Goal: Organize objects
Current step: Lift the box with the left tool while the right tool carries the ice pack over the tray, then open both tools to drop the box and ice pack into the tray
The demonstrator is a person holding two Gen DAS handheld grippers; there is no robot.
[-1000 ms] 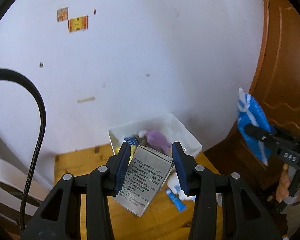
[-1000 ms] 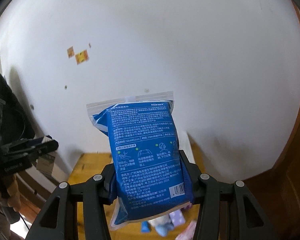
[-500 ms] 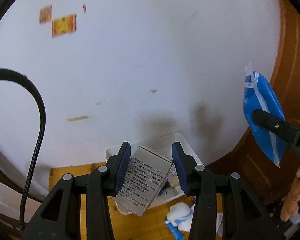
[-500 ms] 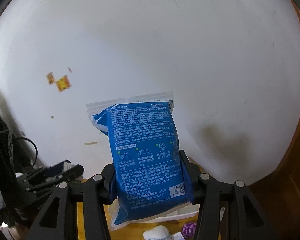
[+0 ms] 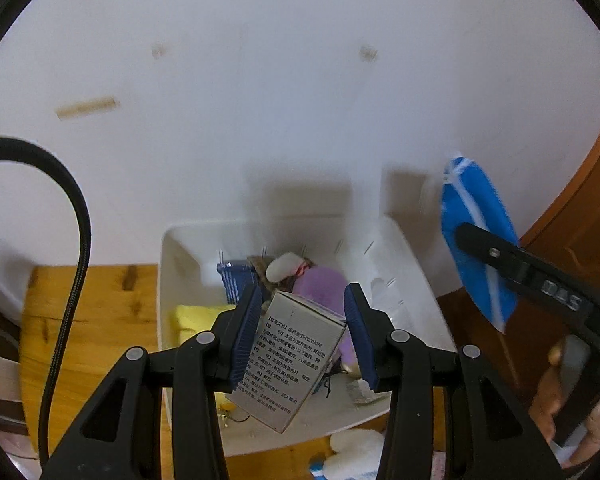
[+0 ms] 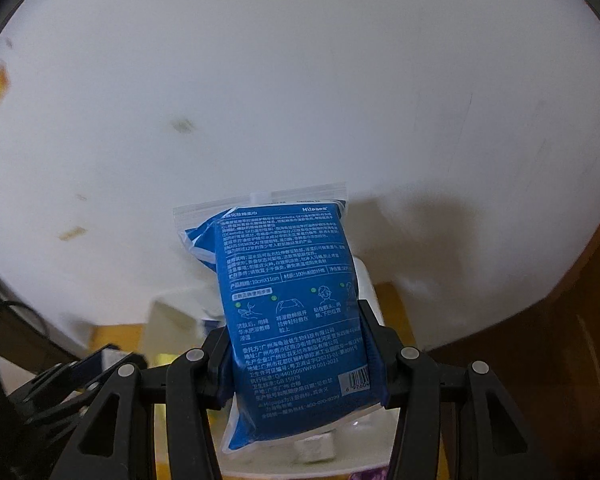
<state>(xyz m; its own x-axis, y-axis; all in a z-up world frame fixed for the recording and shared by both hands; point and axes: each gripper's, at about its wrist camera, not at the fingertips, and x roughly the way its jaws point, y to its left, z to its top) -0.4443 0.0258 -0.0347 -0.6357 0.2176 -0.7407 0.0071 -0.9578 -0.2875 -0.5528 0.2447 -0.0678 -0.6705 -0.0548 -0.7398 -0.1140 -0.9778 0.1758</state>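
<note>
1. Left wrist view: the left claw (image 5: 302, 334) is closed on a grey carton (image 5: 290, 364) printed with black text; its blue pads (image 5: 246, 334) press the carton's two sides, and the carton hangs tilted between them.
2. The carton hangs above a white plastic bin (image 5: 404, 256) that stands on the wooden tabletop (image 5: 100, 320), against the white wall (image 5: 280, 80) at the tabletop's far edge.
3. Inside the bin lie a yellow sponge-like block (image 5: 198, 316), a dark blue ribbed item (image 5: 236, 284) and a purple soft item (image 5: 324, 292) with a white rounded piece (image 5: 282, 270) by it.
4. White and blue items (image 5: 350, 456) lie on the tabletop just in front of the bin, near the bottom of the view.
5. At the right, the right claw (image 5: 512, 264) holds a blue packet (image 5: 472, 216) edge-on, well apart from the bin, and part of a hand (image 5: 580, 412) grips its handle.
6. Right wrist view: the right claw (image 6: 296, 334) is closed on the blue packet (image 6: 296, 312), a sealed pouch printed with white text and a barcode, held upright between both fingers.
7. Behind the packet, the bin (image 6: 366, 280) and the tabletop (image 6: 116, 334) are partly hidden and blurred.
8. The left claw (image 6: 80, 376) shows at the lower left.
</note>
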